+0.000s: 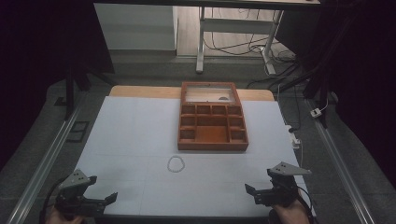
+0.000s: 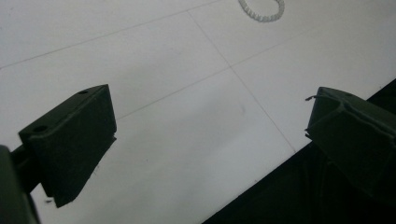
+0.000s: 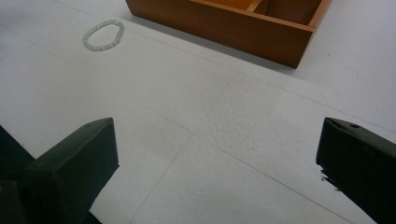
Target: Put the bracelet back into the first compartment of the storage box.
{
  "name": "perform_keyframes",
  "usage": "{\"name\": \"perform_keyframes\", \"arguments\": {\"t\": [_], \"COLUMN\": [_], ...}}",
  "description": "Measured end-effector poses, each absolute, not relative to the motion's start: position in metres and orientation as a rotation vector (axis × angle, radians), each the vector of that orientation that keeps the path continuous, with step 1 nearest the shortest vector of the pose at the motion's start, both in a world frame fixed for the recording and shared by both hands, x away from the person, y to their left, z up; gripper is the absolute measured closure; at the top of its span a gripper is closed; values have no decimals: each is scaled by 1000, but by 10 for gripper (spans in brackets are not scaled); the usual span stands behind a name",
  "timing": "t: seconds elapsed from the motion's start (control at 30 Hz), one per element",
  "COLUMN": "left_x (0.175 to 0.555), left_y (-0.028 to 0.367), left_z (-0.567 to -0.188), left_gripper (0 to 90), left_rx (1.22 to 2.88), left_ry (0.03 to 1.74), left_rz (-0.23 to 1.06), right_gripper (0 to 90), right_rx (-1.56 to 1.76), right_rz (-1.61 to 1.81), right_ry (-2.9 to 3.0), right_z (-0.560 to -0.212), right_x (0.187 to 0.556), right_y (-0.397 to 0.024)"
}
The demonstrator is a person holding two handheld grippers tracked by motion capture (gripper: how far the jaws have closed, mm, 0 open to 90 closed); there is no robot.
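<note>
A white bead bracelet (image 1: 175, 164) lies flat on the white table cover, just in front of a brown wooden box (image 1: 213, 122) with several compartments and a raised glass lid. My left gripper (image 1: 108, 199) rests at the near left corner, open and empty, with the bracelet (image 2: 261, 10) far ahead of its jaws. At the near right, my right gripper (image 1: 251, 192) stands open with nothing between its jaws. From there the bracelet (image 3: 102, 35) lies ahead to the left and the box (image 3: 233, 23) ahead.
The white cover (image 1: 140, 135) spreads over the table, its near edge (image 1: 196, 215) just below both grippers. Metal rails (image 1: 42, 172) run along both sides. A white desk frame (image 1: 201, 37) and cables stand on the floor beyond the table.
</note>
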State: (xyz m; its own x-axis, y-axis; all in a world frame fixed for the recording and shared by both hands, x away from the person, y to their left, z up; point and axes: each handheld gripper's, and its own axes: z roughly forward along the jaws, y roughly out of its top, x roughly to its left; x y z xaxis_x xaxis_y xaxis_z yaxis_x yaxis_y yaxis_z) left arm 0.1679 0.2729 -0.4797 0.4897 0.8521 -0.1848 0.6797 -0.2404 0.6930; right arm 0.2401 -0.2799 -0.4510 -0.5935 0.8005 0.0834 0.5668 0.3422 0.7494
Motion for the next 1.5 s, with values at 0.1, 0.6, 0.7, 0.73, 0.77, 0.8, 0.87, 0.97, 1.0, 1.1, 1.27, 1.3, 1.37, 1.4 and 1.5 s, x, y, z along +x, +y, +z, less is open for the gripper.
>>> {"name": "perform_keyframes", "arguments": {"t": [0.1, 0.6, 0.7, 0.73, 0.77, 0.8, 0.87, 0.97, 1.0, 1.1, 1.27, 1.3, 1.37, 1.4, 1.5], "left_x": [170, 175, 175, 175, 175, 175, 176, 176, 175, 175, 175, 175, 175, 175, 174], "left_y": [273, 274, 273, 273, 273, 274, 275, 276, 276, 275, 274, 274, 275, 275, 275], "left_z": [-481, -482, -482, -482, -482, -482, -482, -482, -482, -482, -482, -482, -482, -482, -482], "left_gripper": [16, 19, 19, 20, 20, 20, 20, 19, 19, 20, 20, 20, 18, 18, 18], "left_rx": [2005, 2011, 2023, 2024, 2023, 2019, 2013, 2006, 2006, 2009, 2018, 2019, 2019, 2017, 2011], "left_ry": [1264, 1250, 1244, 1243, 1243, 1241, 1241, 1241, 1240, 1236, 1228, 1227, 1227, 1226, 1224], "left_rz": [285, 269, 264, 263, 262, 257, 245, 239, 239, 239, 244, 245, 244, 242, 241], "right_gripper": [0, 0, 0, 0, 0, 0, 0, 0, 0, 0, 0, 0, 0, 0, 0], "right_rx": [1202, 1164, 1156, 1151, 1149, 1155, 1151, 1131, 1122, 1104, 1076, 1076, 1065, 1057, 1050], "right_rz": [1097, 1063, 1061, 1054, 1056, 1060, 1064, 1077, 1078, 1095, 1118, 1118, 1126, 1133, 1157], "right_ry": [2329, 2353, 2344, 2340, 2337, 2336, 2348, 2357, 2359, 2366, 2411, 2411, 2422, 2427, 2432], "right_z": [-451, -452, -451, -451, -451, -450, -450, -447, -445, -443, -442, -442, -444, -445, -446], "right_x": [240, 240, 238, 238, 238, 237, 237, 237, 237, 237, 240, 240, 240, 242, 244], "right_y": [-279, -275, -274, -274, -274, -274, -273, -271, -270, -268, -260, -260, -257, -256, -254]}}
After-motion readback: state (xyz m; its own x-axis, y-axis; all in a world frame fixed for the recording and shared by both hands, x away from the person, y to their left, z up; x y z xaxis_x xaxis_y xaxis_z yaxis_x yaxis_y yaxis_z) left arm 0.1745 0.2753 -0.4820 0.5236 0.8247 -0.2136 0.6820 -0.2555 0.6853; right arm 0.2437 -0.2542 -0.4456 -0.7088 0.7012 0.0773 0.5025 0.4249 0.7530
